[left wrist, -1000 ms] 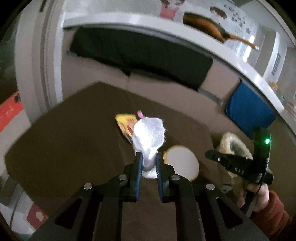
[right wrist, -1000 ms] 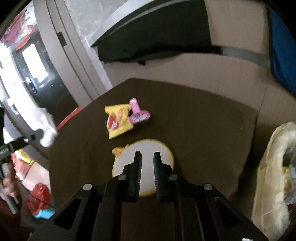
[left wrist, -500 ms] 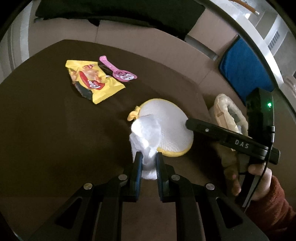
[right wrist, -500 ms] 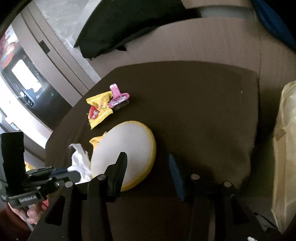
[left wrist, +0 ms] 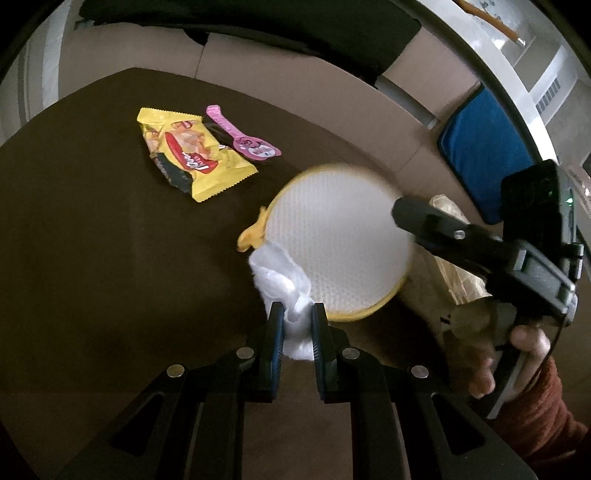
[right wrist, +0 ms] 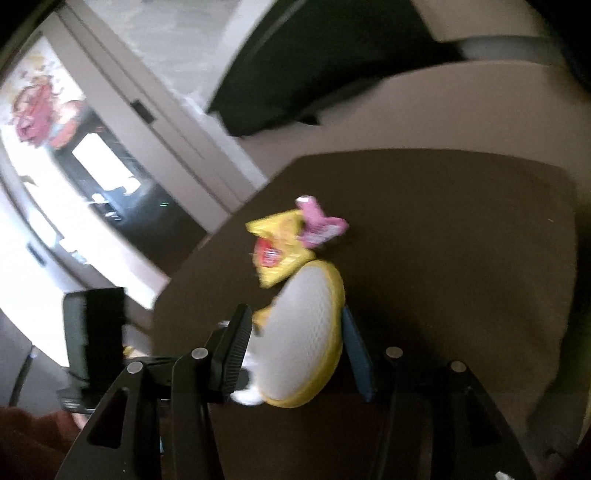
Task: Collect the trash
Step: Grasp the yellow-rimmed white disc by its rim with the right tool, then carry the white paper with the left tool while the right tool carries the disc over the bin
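My left gripper (left wrist: 298, 315) is shut on a crumpled white tissue (left wrist: 282, 275) just above the dark brown table (left wrist: 92, 258). A round white disc with a yellow rim (left wrist: 336, 243) lies beside it. My right gripper (right wrist: 295, 325) is open, its fingers straddling that disc (right wrist: 303, 339), which looks tilted up; it also shows in the left wrist view (left wrist: 402, 214) at the disc's right edge. A yellow snack wrapper (left wrist: 188, 151) and a pink packet (left wrist: 243, 136) lie farther back on the table.
A crinkled beige bag (left wrist: 458, 258) sits off the table's right edge. A blue cushion (left wrist: 480, 155) and a black cushion (left wrist: 258, 22) lie on the beige sofa (left wrist: 295, 81) behind.
My left gripper came down to the table with the tissue and stays beside the disc. My right gripper opened and moved around the disc, which now looks tilted.
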A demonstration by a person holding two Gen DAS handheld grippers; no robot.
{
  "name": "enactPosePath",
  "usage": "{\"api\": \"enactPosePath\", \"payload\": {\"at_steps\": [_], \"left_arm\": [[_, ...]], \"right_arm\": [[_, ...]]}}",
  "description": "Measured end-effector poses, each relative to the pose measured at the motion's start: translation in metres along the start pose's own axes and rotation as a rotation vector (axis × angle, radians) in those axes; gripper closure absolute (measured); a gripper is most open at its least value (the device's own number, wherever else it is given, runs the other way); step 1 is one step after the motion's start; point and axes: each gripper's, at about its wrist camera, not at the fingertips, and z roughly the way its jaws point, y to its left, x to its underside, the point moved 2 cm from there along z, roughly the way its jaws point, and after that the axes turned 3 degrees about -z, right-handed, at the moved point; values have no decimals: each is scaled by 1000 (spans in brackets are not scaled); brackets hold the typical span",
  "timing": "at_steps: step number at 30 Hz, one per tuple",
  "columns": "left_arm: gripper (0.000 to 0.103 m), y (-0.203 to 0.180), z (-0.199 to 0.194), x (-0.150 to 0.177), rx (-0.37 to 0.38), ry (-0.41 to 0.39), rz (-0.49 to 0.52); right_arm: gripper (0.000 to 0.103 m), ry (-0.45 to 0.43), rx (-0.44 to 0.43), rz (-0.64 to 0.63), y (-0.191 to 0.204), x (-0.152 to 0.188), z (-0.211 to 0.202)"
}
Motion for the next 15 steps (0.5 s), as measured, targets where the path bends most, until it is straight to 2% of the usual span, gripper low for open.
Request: {"api": "enactPosePath", "payload": {"at_steps": [2, 3, 5, 6, 11, 15], "left_arm": [[88, 2, 0, -1, 6, 0, -2], [88, 2, -1, 0, 7, -1, -3], [88, 3, -3, 0, 7, -3, -2], [88, 4, -4, 1, 5, -3, 0], [88, 0, -9, 3, -21, -13, 20], [89, -14, -18, -1, -74, -75, 66]], "right_arm": [[69, 56, -83, 2, 9, 0, 12], [69, 72, -71, -10, 12, 2, 18], [74, 89, 38, -67, 19, 4, 30], [82, 93, 95, -88, 20, 5, 35], [87, 54, 166, -110, 25, -1, 28], [89, 10, 227, -176, 31, -6, 3]]}}
